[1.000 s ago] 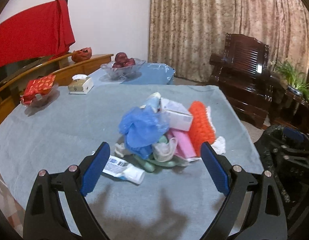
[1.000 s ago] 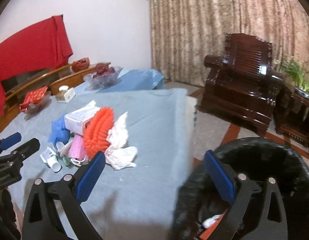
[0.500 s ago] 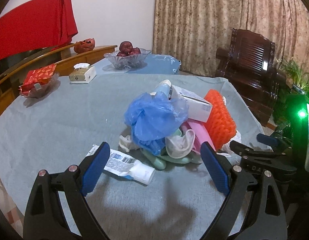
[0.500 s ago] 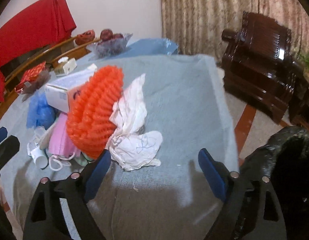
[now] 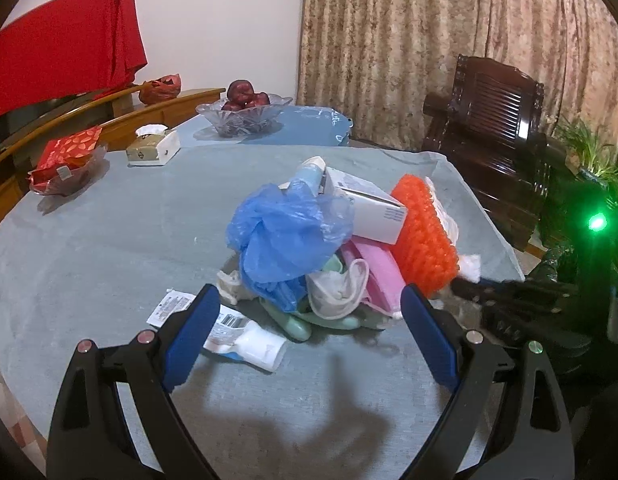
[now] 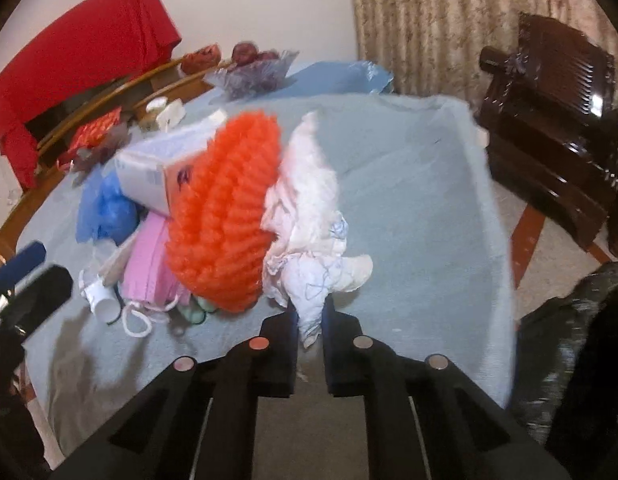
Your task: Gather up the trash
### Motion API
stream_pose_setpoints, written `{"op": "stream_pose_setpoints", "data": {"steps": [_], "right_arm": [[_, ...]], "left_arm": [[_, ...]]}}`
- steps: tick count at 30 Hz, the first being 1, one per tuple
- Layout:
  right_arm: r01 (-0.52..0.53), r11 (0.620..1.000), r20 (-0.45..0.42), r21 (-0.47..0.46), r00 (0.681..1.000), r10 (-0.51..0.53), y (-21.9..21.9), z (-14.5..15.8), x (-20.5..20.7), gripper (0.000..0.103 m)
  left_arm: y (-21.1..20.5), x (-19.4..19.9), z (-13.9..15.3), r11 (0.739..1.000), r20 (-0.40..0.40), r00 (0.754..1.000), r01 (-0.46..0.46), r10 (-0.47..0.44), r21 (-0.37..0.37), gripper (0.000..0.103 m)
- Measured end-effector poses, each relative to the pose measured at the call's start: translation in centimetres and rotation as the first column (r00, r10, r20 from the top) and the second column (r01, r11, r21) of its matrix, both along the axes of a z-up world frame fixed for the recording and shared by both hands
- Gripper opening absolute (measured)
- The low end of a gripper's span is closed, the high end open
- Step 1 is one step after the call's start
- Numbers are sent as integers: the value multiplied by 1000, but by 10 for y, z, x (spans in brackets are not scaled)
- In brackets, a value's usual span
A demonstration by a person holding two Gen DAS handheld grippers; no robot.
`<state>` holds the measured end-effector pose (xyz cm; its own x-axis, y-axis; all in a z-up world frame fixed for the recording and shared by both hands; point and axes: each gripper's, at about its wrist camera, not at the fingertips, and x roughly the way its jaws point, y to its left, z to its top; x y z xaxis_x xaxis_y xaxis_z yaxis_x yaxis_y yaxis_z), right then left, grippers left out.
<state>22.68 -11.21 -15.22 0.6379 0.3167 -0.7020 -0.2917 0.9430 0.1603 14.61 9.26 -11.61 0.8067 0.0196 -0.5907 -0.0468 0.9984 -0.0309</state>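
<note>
Grey-clothed table (image 5: 109, 248), trash pile (image 5: 329, 248) at centre. Right gripper (image 6: 309, 320) clamped on the crumpled white tissue (image 6: 309, 240) at pile's right edge. Left gripper (image 5: 309, 320) spread wide, empty, near side of pile.

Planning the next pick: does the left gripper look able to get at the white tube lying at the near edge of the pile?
Probably yes. The left gripper stands open, and the white tube lies on the table just ahead between its fingers, with nothing on top.
</note>
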Motion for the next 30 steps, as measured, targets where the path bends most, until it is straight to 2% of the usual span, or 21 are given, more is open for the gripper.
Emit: {"op": "stream_pose_setpoints", "data": {"steps": [9, 17, 26, 30], "right_arm": [[95, 996, 66, -3, 993, -94, -42, 28, -6, 10], [154, 988, 80, 21, 985, -155, -76, 35, -12, 10], [205, 978, 97, 48, 973, -209, -108, 39, -17, 10], [215, 975, 93, 57, 971, -220, -115, 36, -19, 10]], "left_arm": [[-27, 3, 5, 998, 16, 998, 63, -63, -17, 82], [-66, 15, 5, 987, 20, 988, 157, -156, -33, 74], [-108, 36, 1, 970, 30, 971, 240, -239, -39, 72], [-117, 54, -10, 971, 11, 971, 239, -239, -26, 71]]}}
